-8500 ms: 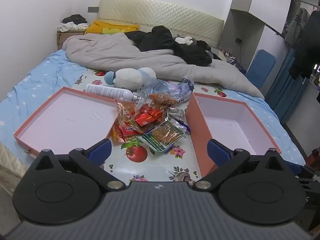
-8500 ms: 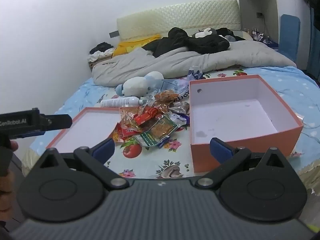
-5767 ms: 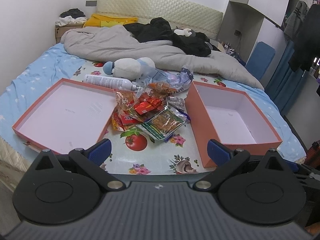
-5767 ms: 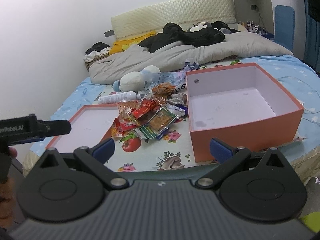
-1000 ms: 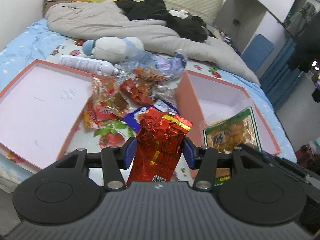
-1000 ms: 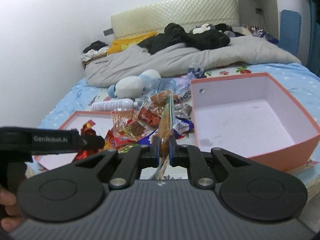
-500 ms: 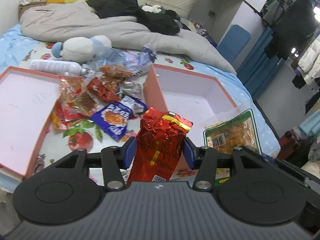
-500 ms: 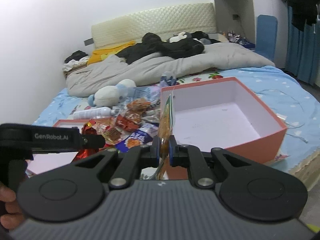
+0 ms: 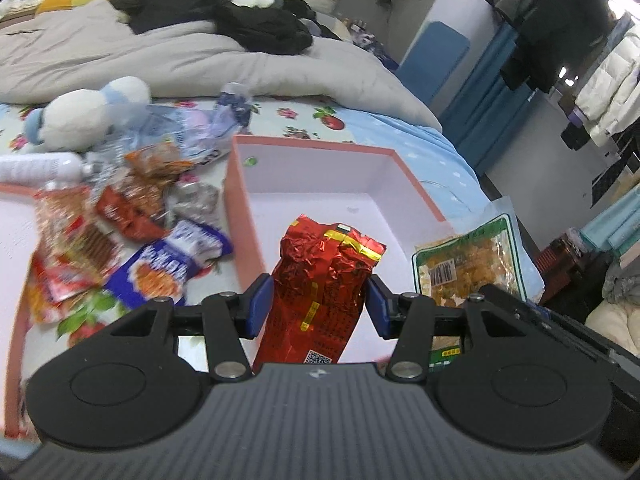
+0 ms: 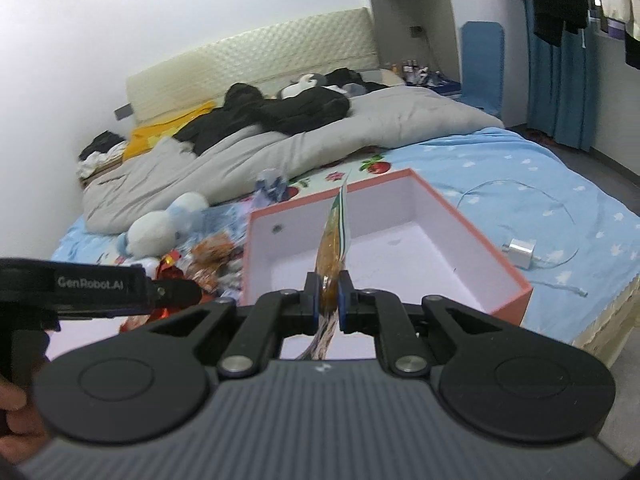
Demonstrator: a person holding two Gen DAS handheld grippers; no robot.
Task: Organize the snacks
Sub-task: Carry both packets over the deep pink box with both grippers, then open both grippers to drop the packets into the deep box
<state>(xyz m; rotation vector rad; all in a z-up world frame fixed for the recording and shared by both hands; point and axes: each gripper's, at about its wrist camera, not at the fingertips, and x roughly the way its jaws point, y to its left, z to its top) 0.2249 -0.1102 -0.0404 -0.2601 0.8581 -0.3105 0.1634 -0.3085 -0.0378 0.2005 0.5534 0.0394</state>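
Note:
My left gripper (image 9: pixel 318 304) is shut on a crinkled red foil snack pack (image 9: pixel 324 284), held upright over the near wall of the deep orange box (image 9: pixel 320 146). My right gripper (image 10: pixel 329 298) is shut on a flat green-edged packet of yellow snacks (image 10: pixel 334 240), seen edge-on above the same box (image 10: pixel 472 236); in the left wrist view that packet (image 9: pixel 468 264) hangs face-on at the right. Loose snack packs (image 9: pixel 132 216) lie heaped left of the box, among them a blue-purple one (image 9: pixel 176 260).
A shallow orange lid (image 9: pixel 12 240) lies at the far left. A white plush toy (image 9: pixel 80 116), a white bottle (image 9: pixel 36 166) and a grey duvet (image 9: pixel 200 60) sit behind the snacks. A white charger with cable (image 10: pixel 520 252) lies right of the box.
Both grippers have swung to the right with their packs, from over the snack heap to over the deep orange box. Neither grip has changed.

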